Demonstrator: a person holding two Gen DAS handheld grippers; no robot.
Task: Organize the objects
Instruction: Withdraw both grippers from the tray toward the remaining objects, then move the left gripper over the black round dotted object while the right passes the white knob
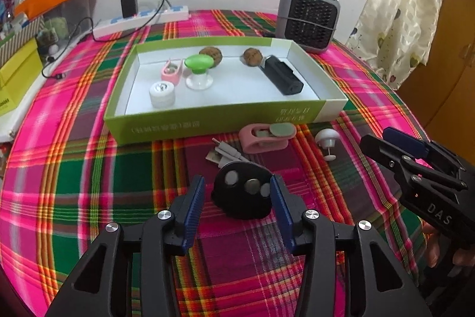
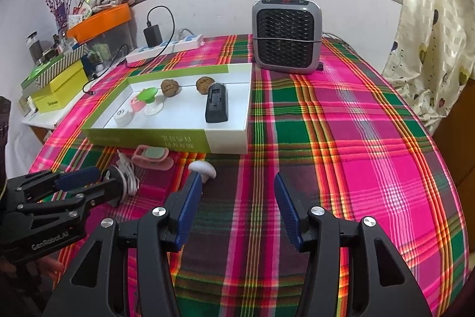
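Observation:
A black rounded gadget (image 1: 237, 207) with silver discs lies on the plaid cloth. My left gripper (image 1: 237, 184) stands open around it, and a gap shows at the left pad (image 1: 197, 198). A white cable (image 1: 227, 154) lies just beyond it. A pink clip (image 1: 265, 136) with a green pad and a white knob (image 1: 326, 138) rest before the green-and-white box (image 1: 225, 118). My right gripper (image 2: 237, 198) is open and empty, with the white knob (image 2: 203, 168) just past its left fingertip. The box (image 2: 166, 140) holds a black device, two walnuts, a green-topped stand, a pink clip and a white jar.
A grey heater (image 2: 286, 37) stands behind the box. A power strip (image 1: 142, 20) with a charger lies at the back left. Yellow boxes (image 2: 59, 91) and clutter crowd the left edge. A curtain (image 2: 436, 34) hangs at right. Bare plaid cloth (image 2: 356, 153) stretches right of the box.

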